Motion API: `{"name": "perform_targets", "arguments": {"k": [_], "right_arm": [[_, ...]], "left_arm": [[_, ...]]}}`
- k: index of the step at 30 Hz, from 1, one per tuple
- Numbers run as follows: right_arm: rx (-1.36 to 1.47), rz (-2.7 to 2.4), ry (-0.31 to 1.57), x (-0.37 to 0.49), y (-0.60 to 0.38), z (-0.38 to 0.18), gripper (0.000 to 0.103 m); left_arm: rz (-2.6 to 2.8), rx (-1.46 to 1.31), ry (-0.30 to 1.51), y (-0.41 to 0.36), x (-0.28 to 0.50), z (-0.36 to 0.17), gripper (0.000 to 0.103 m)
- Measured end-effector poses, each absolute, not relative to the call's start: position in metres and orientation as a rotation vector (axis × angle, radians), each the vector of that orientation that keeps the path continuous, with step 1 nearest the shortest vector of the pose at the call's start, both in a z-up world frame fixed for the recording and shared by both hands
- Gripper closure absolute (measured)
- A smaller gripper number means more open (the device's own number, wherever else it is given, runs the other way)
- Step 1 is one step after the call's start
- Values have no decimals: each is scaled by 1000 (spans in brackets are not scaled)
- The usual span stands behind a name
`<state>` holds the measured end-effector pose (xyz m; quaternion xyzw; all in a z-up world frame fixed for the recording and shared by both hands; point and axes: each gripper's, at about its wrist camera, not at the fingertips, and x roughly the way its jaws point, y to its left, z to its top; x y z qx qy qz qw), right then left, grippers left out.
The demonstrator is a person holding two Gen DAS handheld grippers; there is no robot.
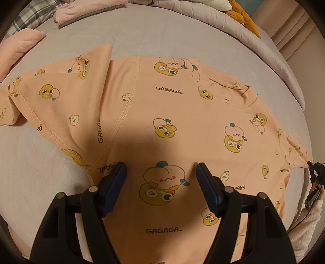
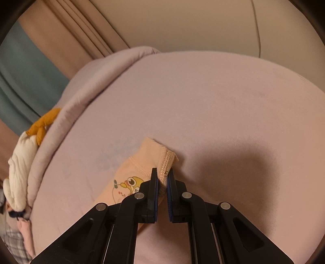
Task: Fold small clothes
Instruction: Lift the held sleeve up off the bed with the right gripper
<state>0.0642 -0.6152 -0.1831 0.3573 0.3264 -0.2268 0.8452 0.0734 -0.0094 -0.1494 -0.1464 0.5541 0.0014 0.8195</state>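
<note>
A small peach shirt (image 1: 162, 113) printed with cartoon ducks and "GAGAGA" lies spread flat on the lilac bed sheet (image 1: 152, 34). Its left sleeve (image 1: 61, 85) is folded inward over the body. My left gripper (image 1: 161, 172) is open and empty, hovering over the shirt's lower body. My right gripper (image 2: 162, 174) is shut on the cuff of the shirt's right sleeve (image 2: 140, 164), low over the sheet (image 2: 203, 97). The right gripper also shows at the far right edge of the left wrist view (image 1: 313, 168).
Folded pink clothes (image 1: 81, 12) and a plaid cloth (image 1: 30, 14) lie at the far left of the bed. A pink garment (image 1: 18, 46) lies left of the shirt. A white and orange plush toy (image 2: 22, 152) rests on the rolled bedding edge. Curtains (image 2: 61, 36) hang behind.
</note>
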Motion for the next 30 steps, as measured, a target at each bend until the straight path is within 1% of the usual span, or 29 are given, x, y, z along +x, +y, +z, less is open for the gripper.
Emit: {"name": "perform_targets", "arguments": {"k": [6,12,17,24,30], "right_arm": [[728,-461,635,69,-605,-164,95],[644,-415,565,68,-584,-121,95],[526,-367,516,71,-549,-83,95],[441,-250,447,76,-497,-38,95],[347,-192,400,75,-452,-13,95]], "left_arm": [[-7,-351,1162,-6,72,-139,32],[2,-310,1110,-7,64,-117,30],[-8,-301,1073,-10,57,-102,26],[-42,-329,1035,-14,53,-86,25],[-37,-304,999,-14,44,-73,25]]}}
